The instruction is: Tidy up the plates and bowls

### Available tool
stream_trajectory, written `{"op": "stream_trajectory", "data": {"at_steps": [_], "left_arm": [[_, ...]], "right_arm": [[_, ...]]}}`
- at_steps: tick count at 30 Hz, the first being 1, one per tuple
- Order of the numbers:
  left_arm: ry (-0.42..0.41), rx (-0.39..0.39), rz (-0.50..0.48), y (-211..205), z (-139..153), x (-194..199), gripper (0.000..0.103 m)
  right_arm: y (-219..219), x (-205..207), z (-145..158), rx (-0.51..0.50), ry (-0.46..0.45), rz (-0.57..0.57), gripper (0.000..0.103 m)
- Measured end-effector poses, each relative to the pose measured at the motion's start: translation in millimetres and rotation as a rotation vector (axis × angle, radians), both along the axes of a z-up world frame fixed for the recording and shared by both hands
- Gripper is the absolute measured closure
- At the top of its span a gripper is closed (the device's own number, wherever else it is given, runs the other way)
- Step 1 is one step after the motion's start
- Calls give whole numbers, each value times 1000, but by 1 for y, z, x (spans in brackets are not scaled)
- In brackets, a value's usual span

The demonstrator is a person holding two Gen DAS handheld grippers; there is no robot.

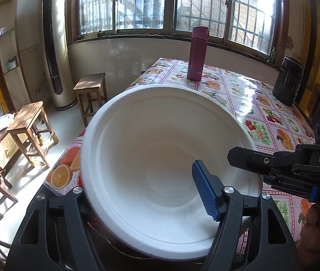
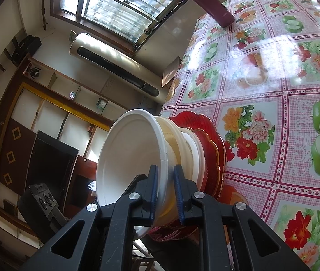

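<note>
One table (image 1: 261, 103) fills most of both views, covered in a glossy pink cloth printed with fruit and flowers. Beyond its far edge stand a tall cream floor air conditioner (image 1: 55, 52) and two wooden stools (image 1: 91, 94), with barred windows (image 1: 178, 4) behind.

On the table's near corner sits a stack of dishes. At the bottom are red plates (image 2: 212, 140) with scalloped, gold-trimmed rims; on them lies a white plate (image 2: 199, 155), then a cream bowl (image 2: 171, 135), and on top a white bowl (image 1: 160, 158), which is tilted and nested in the cream one.

Further back on the cloth stands a maroon flask (image 1: 197, 54), upright, and towards the right edge a dark cylindrical container (image 1: 287, 81), well apart from the stack.

The right tool (image 2: 165, 194) has its blue pads closed narrowly on the rim of the white bowl, one pad inside and one outside the wall; in the left wrist view it reaches in from the right onto that rim.

The left tool (image 1: 146, 203) stands well open at the near side of the same bowl. Its right blue pad (image 1: 205, 192) hangs inside the bowl, clear of the wall, while the left finger is hidden behind the bowl's outer edge. It grips nothing.
</note>
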State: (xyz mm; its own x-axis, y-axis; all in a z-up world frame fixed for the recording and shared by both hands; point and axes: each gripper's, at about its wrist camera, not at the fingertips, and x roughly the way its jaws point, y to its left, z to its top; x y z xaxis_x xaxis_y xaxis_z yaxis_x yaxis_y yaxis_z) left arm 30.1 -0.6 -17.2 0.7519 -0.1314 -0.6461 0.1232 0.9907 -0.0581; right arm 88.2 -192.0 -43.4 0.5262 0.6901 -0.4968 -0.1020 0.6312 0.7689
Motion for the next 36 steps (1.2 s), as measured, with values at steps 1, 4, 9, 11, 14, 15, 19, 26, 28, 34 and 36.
{"op": "stream_trajectory", "data": {"at_steps": [1,4,9,11,14,15,19,26,28,34,36], "left_arm": [[0,1,-2,-1,0,0,29],[0,-1,-7,-1,1,0,26],[4,-10,-28,-4,0,-1,18],[5,-8,-26,-4,1,-1,16],[13,-20,-16,-1,-1,0,10],[14,-24,-14,0,-1,0,7],[8,-21,2,0,0,0,0],[0,-23,13,0,1,-1,0],[-7,-22,9,-1,2,-2,0],[-33,-21,0,-4,7,-6,0],[-41,-18,-1,-5,9,-8,0]], "right_arm": [[0,0,0,3,2,1,87],[0,1,-1,-2,-2,1,87],[4,-3,6,-44,-45,0,73],[6,-7,12,-64,-80,-13,56],[2,-16,23,-125,-149,-79,38],[0,-18,26,-125,-168,-84,38],[-8,-23,31,-117,-199,-113,33],[-15,-22,23,-90,-159,-126,31],[-17,-22,23,-89,-156,-129,31],[-20,-23,21,-78,-145,-140,31],[-21,-23,21,-76,-142,-141,31]]}}
